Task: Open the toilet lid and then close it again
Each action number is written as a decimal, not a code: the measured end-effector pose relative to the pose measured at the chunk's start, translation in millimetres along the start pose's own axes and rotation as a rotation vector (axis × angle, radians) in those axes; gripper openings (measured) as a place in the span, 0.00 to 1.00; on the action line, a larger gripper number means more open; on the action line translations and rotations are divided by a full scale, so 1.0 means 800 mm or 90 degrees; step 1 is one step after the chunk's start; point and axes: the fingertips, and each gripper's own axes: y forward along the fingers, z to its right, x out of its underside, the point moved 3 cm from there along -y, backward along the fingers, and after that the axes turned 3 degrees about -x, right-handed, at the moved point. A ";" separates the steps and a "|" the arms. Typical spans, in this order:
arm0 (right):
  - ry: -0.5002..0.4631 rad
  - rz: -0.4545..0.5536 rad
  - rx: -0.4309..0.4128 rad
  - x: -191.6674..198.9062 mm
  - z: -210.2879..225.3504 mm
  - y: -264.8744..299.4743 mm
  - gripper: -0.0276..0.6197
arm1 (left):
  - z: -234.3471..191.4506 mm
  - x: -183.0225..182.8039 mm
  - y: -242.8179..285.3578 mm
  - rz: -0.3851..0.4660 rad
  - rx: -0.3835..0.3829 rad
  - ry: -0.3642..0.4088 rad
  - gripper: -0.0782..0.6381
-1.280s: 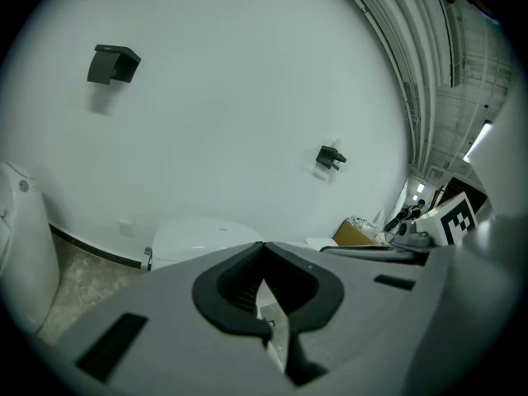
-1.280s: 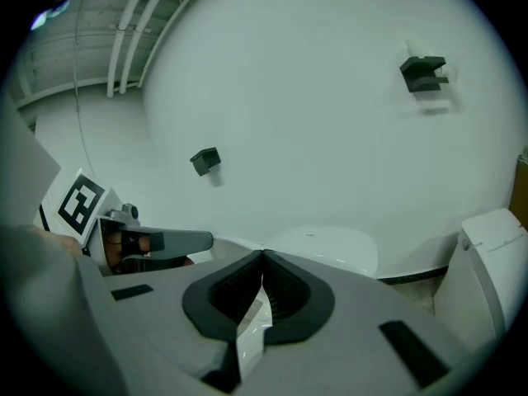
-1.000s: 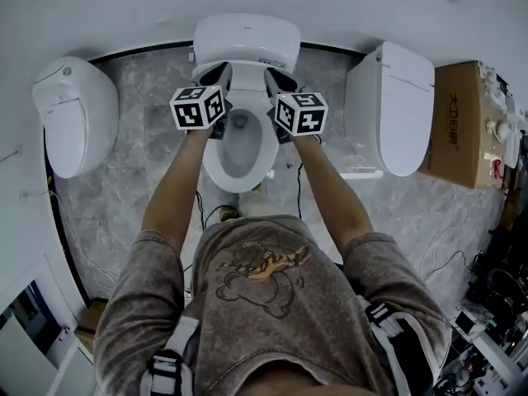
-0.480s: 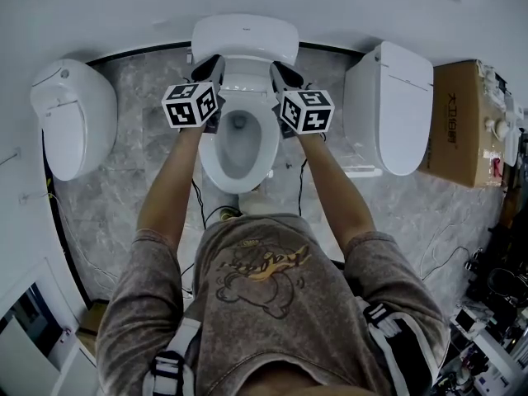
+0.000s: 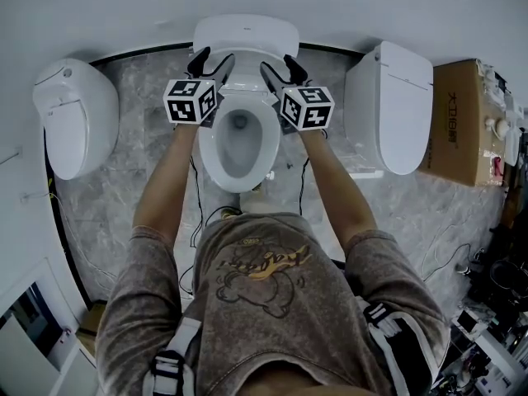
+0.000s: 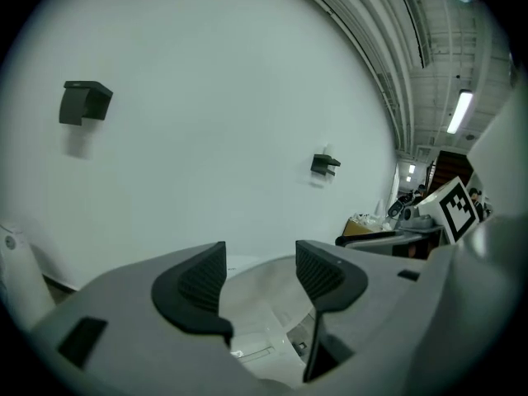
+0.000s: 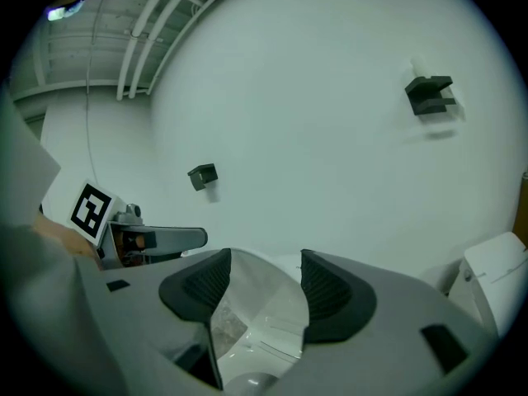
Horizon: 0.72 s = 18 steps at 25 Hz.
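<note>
The white toilet (image 5: 239, 151) stands in the middle of the head view, bowl uncovered. Its lid (image 5: 246, 36) is raised upright against the back wall. My left gripper (image 5: 211, 59) is at the lid's left edge and my right gripper (image 5: 280, 66) at its right edge. The jaws of both are opening. In the left gripper view the left gripper (image 6: 260, 275) has spread jaws with only white toilet surface (image 6: 264, 304) beyond the gap. In the right gripper view the right gripper (image 7: 262, 283) stands just as wide; the lid's curved rim (image 7: 247, 304) shows in the gap, untouched by the pads.
A second toilet (image 5: 66, 114) stands at the left and a third (image 5: 400, 106) at the right, beside a cardboard box (image 5: 462, 122). Cables (image 5: 210, 215) lie on the marble floor before the bowl. Equipment clutter (image 5: 495, 304) fills the right edge. Black brackets (image 6: 82, 103) hang on the wall.
Both grippers have gone from shut to open and shifted a little up the picture toward the wall, spreading slightly apart. The lid stays upright.
</note>
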 end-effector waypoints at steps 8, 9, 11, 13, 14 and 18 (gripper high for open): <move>0.006 -0.025 -0.007 0.001 0.025 0.028 0.46 | -0.008 0.005 0.027 -0.026 0.013 0.053 0.49; 0.005 -0.028 -0.009 0.000 0.029 0.033 0.46 | -0.010 0.005 0.032 -0.028 0.014 0.060 0.49; 0.002 -0.036 -0.015 -0.002 0.034 0.044 0.46 | -0.015 0.005 0.040 -0.033 0.018 0.066 0.50; 0.005 -0.045 -0.021 -0.001 0.039 0.054 0.46 | -0.019 0.005 0.050 -0.038 0.024 0.068 0.50; 0.008 -0.048 -0.026 0.000 0.042 0.059 0.46 | -0.021 0.005 0.055 -0.040 0.027 0.067 0.50; 0.003 -0.067 -0.044 0.006 0.047 0.077 0.46 | -0.028 0.010 0.077 -0.055 0.038 0.063 0.50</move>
